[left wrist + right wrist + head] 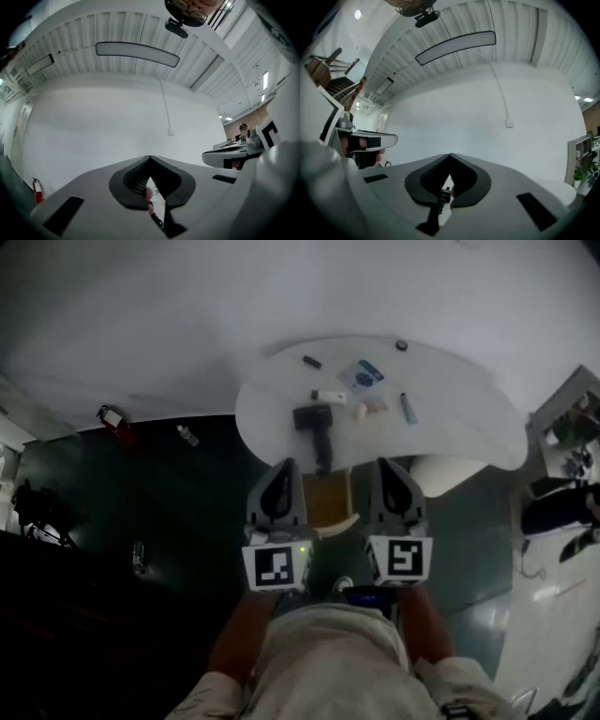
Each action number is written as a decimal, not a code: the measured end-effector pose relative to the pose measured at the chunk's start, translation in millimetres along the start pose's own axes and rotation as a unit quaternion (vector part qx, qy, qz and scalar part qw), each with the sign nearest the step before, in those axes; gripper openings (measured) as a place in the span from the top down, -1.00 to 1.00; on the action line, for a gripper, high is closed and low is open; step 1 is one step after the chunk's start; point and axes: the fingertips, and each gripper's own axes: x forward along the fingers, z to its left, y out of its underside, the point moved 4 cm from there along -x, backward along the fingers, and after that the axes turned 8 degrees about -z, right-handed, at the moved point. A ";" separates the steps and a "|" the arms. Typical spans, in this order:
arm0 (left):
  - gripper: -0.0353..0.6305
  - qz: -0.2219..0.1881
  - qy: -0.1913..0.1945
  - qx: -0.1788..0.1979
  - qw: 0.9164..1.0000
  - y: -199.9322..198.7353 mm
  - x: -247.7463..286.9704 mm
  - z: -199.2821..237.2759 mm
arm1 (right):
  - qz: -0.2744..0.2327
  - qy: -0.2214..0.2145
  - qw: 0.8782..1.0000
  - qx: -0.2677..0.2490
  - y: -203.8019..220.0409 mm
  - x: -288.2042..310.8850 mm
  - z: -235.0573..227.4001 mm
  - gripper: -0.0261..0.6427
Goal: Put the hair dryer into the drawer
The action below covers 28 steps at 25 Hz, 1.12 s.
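Evidently nothing is done yet: the left gripper (284,467) and right gripper (385,465) are held with jaws together, empty. The hair dryer (317,423) is left untouched on the table (459,399), just ahead between them; grasping and stowing remain.

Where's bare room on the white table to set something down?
Free: the white round-edged table's right end, beyond the blue pen-like stick; and the left rim beside the black hair dryer. Crowded: the middle, around the blue-and-white packet.
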 end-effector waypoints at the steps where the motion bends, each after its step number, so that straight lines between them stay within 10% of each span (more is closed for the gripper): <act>1: 0.89 0.000 -0.003 -0.002 1.000 -0.1 -0.1 -0.1 | 0.000 -0.002 1.000 0.001 0.8 0.1 0.6 0.91; 28: 0.89 0.021 -0.051 -0.002 0.998 23.6 9.6 -11.2 | 0.026 -0.051 0.998 0.033 39.8 18.3 -13.3 0.90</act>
